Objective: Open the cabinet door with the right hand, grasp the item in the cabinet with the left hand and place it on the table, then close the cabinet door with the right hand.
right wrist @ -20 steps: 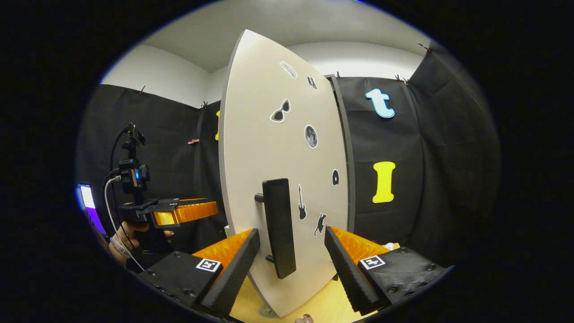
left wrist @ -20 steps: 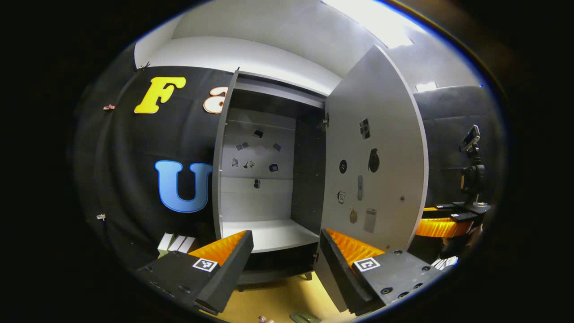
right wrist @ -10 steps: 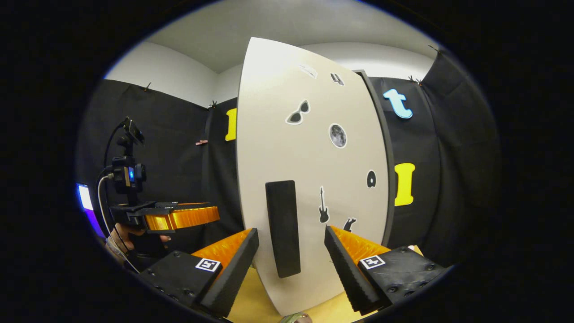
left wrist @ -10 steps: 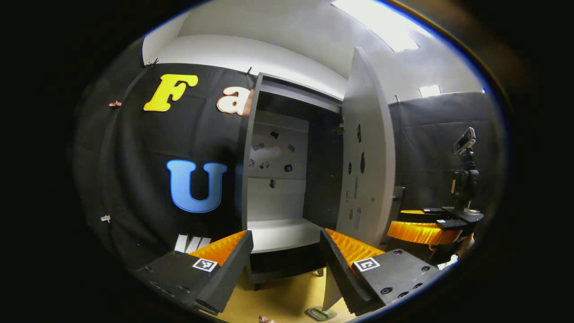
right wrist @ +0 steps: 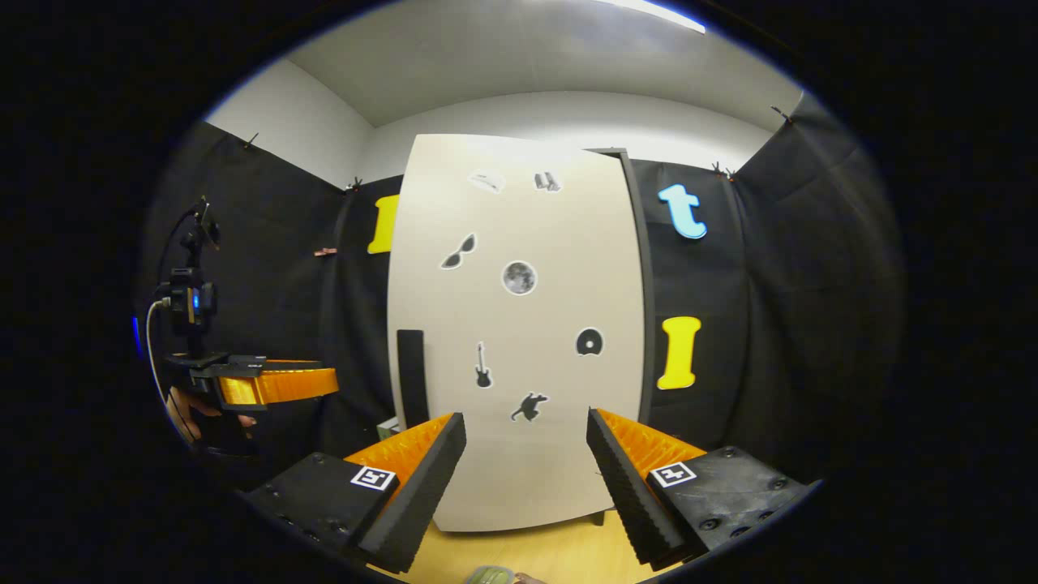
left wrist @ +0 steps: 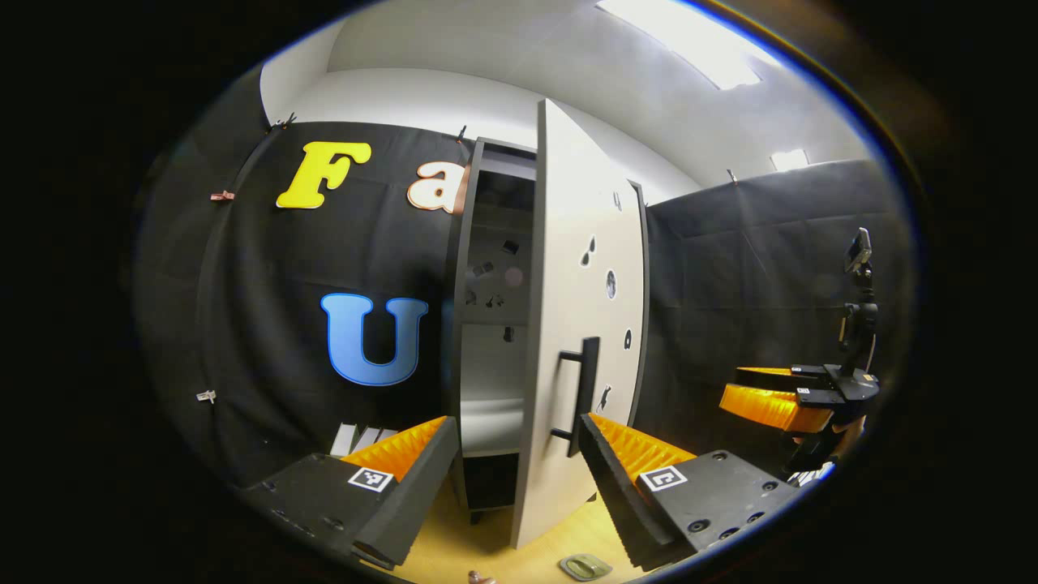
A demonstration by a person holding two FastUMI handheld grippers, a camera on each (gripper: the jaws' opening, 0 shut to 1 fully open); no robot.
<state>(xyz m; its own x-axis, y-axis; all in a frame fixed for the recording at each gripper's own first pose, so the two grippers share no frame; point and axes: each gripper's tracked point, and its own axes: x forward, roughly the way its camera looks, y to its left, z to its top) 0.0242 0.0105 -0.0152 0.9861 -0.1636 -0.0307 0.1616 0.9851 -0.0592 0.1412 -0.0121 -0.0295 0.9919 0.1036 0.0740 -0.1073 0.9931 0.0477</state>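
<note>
Black cloth lines the booth on all sides, and the grey cabinet [left wrist: 470, 324] stands against the far wall on a yellow wooden table [left wrist: 486, 551].

I judge the task to be in its last step. The cabinet door [right wrist: 519, 341] is most of the way shut but not seated: in the left gripper view its free edge stands out from the cabinet's left side and a tall gap shows the pale shelf [left wrist: 486, 410] inside, which looks bare. A small greenish item [left wrist: 585, 566] lies flat on the table at the near edge, just right of the door's bottom corner; I take it for the removed item, too small to name. What remains is to press the door home.

The door stands upright, long axis vertical. In the right gripper view its sticker-covered outer face points almost squarely at me, hinge side to the right. The black bar handle [right wrist: 411, 377] runs vertically near its left edge.

My right gripper [right wrist: 525, 474] has its fingers spread wide, holding nothing, facing the door's lower half and clear of the handle. My left gripper [left wrist: 519, 478] is likewise parted and empty, aimed at the door's free edge.
</note>
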